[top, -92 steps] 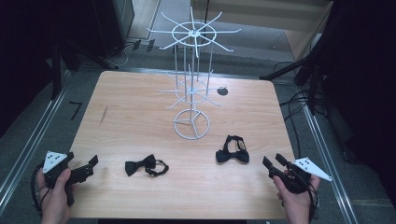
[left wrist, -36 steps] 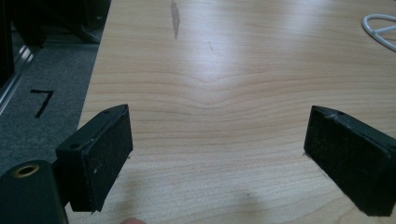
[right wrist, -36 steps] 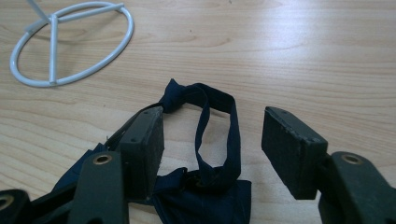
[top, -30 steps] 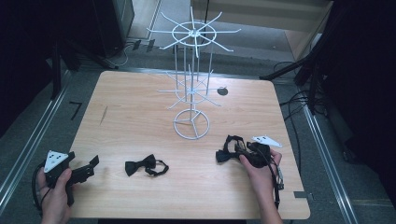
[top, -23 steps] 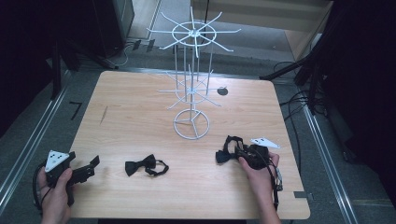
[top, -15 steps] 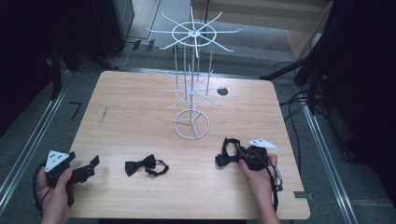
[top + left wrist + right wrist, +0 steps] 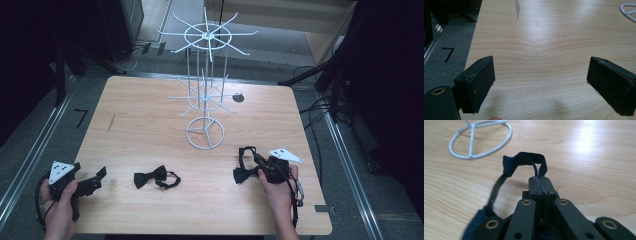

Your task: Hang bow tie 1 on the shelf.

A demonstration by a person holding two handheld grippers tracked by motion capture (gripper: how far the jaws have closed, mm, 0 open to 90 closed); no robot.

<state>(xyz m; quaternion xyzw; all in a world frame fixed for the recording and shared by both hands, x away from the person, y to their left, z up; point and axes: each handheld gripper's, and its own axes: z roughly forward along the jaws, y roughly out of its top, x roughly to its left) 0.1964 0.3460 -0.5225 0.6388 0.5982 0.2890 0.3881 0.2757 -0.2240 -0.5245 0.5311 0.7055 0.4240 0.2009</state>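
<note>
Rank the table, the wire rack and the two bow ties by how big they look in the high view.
1. Table, largest by far.
2. Wire rack, tall, but covering much less of the frame.
3. The two bow ties: the loose one and the one by the right tongs look alike; the hand partly hides the second, so no ranking.

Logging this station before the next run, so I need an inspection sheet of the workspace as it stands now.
Surface: light wooden table, dark streak near its left side.
Job's things: white wire display rack; black bow tie lying free; second black bow tie.
Clutter: small dark round spot on the table.
Grippers: left gripper open, holding nothing; right gripper shut on the second tie's strap.
Cables: black leads on the floor, right.
Surroundings: grey floor, "7" mark.
</note>
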